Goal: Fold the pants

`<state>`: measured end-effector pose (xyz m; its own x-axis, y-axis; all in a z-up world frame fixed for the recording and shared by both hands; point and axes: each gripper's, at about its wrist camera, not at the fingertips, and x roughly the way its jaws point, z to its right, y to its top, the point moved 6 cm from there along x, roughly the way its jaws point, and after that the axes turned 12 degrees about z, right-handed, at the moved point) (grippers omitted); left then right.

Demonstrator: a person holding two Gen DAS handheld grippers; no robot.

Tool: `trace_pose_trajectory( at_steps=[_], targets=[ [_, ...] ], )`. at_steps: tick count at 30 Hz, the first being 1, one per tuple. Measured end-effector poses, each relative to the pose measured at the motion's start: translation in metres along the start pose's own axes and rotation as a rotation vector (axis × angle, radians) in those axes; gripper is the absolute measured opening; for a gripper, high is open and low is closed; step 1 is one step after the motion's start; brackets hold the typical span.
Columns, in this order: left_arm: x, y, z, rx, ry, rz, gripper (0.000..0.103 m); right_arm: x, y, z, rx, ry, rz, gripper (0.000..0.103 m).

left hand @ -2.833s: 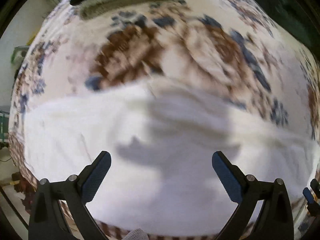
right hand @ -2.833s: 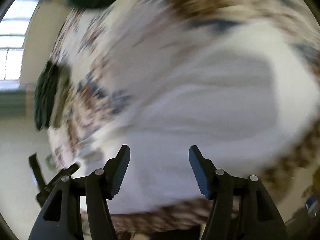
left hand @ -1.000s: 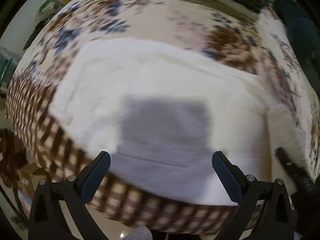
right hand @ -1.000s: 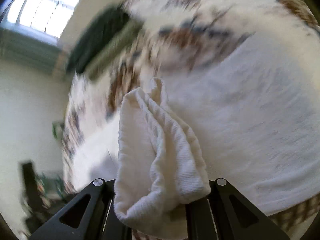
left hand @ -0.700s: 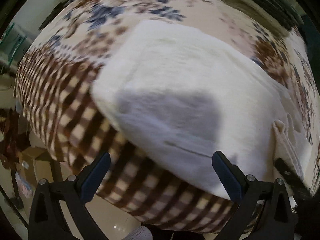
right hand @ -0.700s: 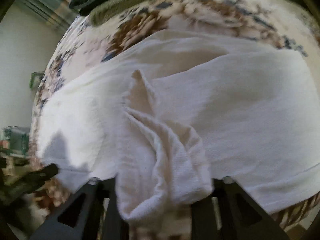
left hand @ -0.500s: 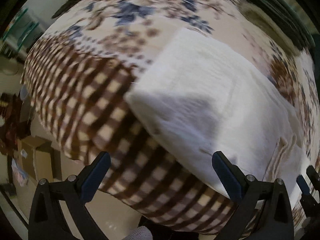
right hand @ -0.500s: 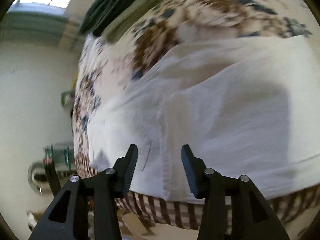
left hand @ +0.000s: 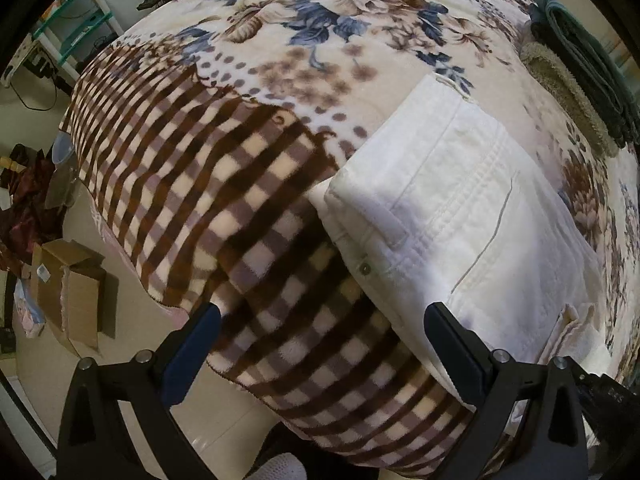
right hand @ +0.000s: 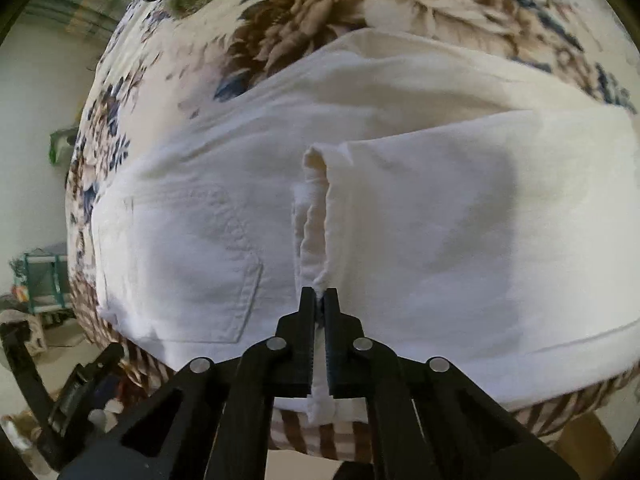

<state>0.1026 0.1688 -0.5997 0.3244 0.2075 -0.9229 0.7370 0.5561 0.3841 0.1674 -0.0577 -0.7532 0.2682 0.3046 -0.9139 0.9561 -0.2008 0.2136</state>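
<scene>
Half a second back the right tool stood open above the cloth; it has since shut down on a thin ridge of white fabric, its jaws pressed almost together with only the pinched hem edge between them. Over the same interval the left tool has swung away toward the bed's corner, so that it looks mostly at checked blanket and floor, and it stays wide open with nothing between its fingers.

White pants lie partly folded on the blanket-covered bed, near its front edge. From the right tool they spread directly ahead and to both sides: the seat with its back pocket lies to the left of the pinched ridge, and the folded-over leg lies to the right, its hem edge running straight away from the jaws. The garment's long axis runs left to right across that view. In the left wrist view the waistband end, with its button, points toward the left tool, sitting ahead and to the right of it, near its right finger.

By this judgement the right tool is the nearer and already engaged; any carrying of the hem toward the waistband would go leftward, along the long axis.

No brand, label or legible writing shows on the pants or elsewhere.
</scene>
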Motion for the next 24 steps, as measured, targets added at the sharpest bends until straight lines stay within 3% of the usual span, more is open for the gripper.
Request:
trace_pose_trajectory(
  at_steps=[7,10,12,14,18,22,23,24],
  targets=[
    [0.002,-0.003,-0.003,-0.005,-0.001,-0.008,0.103,-0.006,-0.015,-0.022,-0.098,-0.014,-0.055,0.004],
    [0.004,-0.004,-0.005,-0.013,-0.001,-0.020,0.103,0.006,-0.015,-0.017,-0.023,0.028,-0.121,0.009],
    [0.003,-0.002,-0.006,-0.022,-0.004,-0.013,0.103,0.002,-0.007,-0.012,0.046,0.086,-0.136,0.032],
    [0.000,0.000,-0.009,-0.023,0.002,-0.002,0.103,-0.008,0.004,-0.009,0.087,0.113,-0.088,0.045],
    [-0.005,0.004,-0.020,-0.038,0.022,0.025,0.103,-0.007,0.012,-0.008,0.037,0.019,-0.060,0.051],
    [-0.002,0.004,-0.030,-0.065,0.048,0.031,0.103,0.035,-0.005,-0.016,-0.037,-0.132,-0.164,0.051],
    [-0.001,0.004,-0.031,-0.078,0.047,0.032,0.103,0.038,-0.006,-0.016,-0.047,-0.165,-0.150,0.050],
    [0.000,0.005,-0.033,-0.096,0.039,0.037,0.103,0.038,-0.006,-0.016,-0.045,-0.205,-0.117,0.039]
  ],
)
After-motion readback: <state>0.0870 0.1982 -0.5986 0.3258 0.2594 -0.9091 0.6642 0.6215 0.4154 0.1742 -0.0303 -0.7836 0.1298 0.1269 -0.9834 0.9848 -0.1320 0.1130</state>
